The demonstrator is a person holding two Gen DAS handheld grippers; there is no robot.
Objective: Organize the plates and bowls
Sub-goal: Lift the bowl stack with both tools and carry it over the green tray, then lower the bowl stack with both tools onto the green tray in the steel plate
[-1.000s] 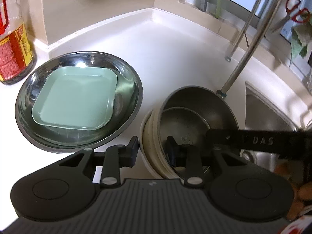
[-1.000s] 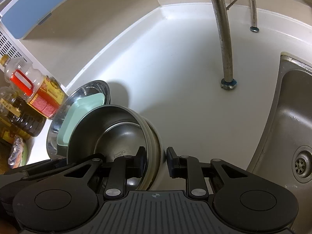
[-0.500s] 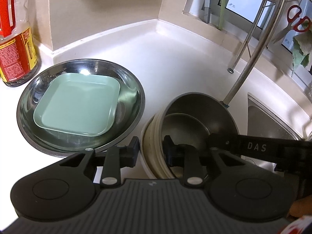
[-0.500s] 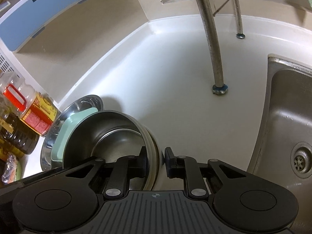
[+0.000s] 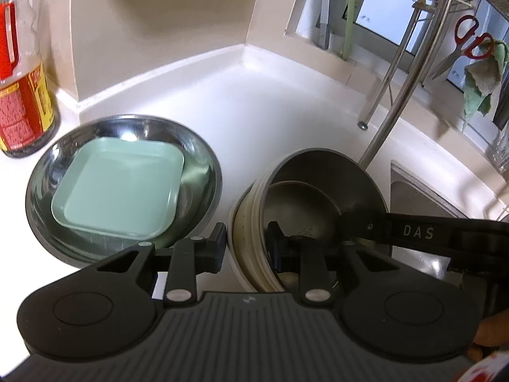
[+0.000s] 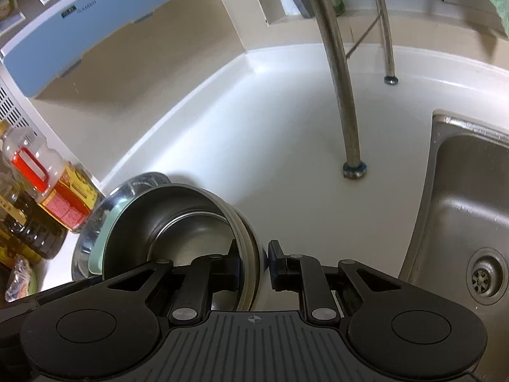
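Left gripper (image 5: pixel 247 245) and right gripper (image 6: pixel 253 265) jaws just closed onto bowl stack (image 5: pixel 251 232) rims, bases hidden

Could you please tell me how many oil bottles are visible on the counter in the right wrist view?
2. A clear oil bottle with a red handle and yellow label stands by the wall at left; a darker oil bottle stands just in front of it. Others may be hidden beyond the frame edge.

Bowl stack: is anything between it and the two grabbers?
Nothing visible. The left gripper and right gripper have just been closing on the bowl stack, its rim between each one's jaws, on opposite sides.
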